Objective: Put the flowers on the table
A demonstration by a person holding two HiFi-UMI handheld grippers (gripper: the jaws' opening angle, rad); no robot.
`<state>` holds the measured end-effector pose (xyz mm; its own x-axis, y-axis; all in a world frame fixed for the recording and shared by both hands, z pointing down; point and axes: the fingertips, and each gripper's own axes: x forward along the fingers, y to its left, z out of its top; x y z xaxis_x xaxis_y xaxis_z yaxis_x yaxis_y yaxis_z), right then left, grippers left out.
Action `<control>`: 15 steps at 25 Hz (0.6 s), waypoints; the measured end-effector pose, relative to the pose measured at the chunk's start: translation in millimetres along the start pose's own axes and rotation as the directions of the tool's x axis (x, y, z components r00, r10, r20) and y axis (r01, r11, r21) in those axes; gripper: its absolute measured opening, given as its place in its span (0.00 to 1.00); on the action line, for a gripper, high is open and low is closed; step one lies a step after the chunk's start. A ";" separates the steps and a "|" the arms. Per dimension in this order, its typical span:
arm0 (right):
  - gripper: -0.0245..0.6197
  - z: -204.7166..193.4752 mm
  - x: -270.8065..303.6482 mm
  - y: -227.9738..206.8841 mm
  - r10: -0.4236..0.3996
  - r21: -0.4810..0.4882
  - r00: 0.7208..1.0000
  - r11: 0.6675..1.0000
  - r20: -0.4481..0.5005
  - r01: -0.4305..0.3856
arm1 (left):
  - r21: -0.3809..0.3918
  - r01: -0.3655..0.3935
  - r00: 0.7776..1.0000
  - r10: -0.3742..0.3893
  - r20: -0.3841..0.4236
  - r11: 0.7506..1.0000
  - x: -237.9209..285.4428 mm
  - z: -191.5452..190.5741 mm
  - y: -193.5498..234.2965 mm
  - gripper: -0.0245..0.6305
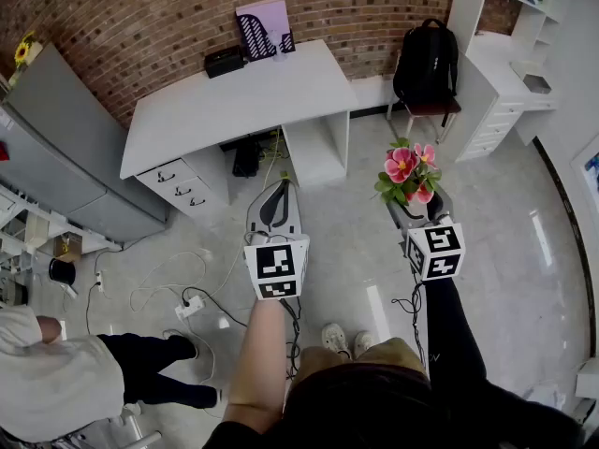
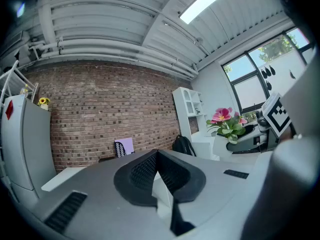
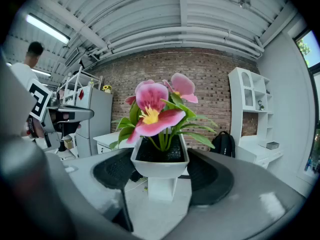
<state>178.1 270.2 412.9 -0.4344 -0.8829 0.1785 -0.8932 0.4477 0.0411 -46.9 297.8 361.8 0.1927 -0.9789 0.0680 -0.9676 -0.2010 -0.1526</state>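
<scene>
Your right tool is clamped on the white pot with the flowers sitting upright. It's out in the air over the floor, well apart from the table, which is up at about 11 o'clock from the pot in the head view. Your left tool is closed on nothing, off at 9 o'clock, so just keep it out of the way. I'd say the carry is the whole job now: keep the pot level as you walk it over, and aim for the bare middle of the top, clear of the black box and the file rack at the back edge. Let the base sit flat before you loosen the grip, because that narrow foot looks tippy.
</scene>
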 end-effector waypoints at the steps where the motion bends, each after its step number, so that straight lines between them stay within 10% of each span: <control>1: 0.56 1.1 -2.0 -0.7 -0.001 -0.003 1.000 1.000 0.001 0.001 | -0.002 -0.001 1.000 0.001 0.001 1.000 -1.0 1.1 -1.6 0.05; 15: 0.56 5.4 -9.6 17.1 0.019 0.021 0.999 1.000 0.036 -0.020 | -0.013 -0.023 0.999 0.023 0.030 1.000 -26.0 6.0 3.6 0.05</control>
<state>166.3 285.6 406.6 -0.4551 -0.8788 0.1435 -0.8867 0.4620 0.0169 -54.4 322.4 353.5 0.1750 -0.9839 0.0352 -0.9738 -0.1782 -0.1410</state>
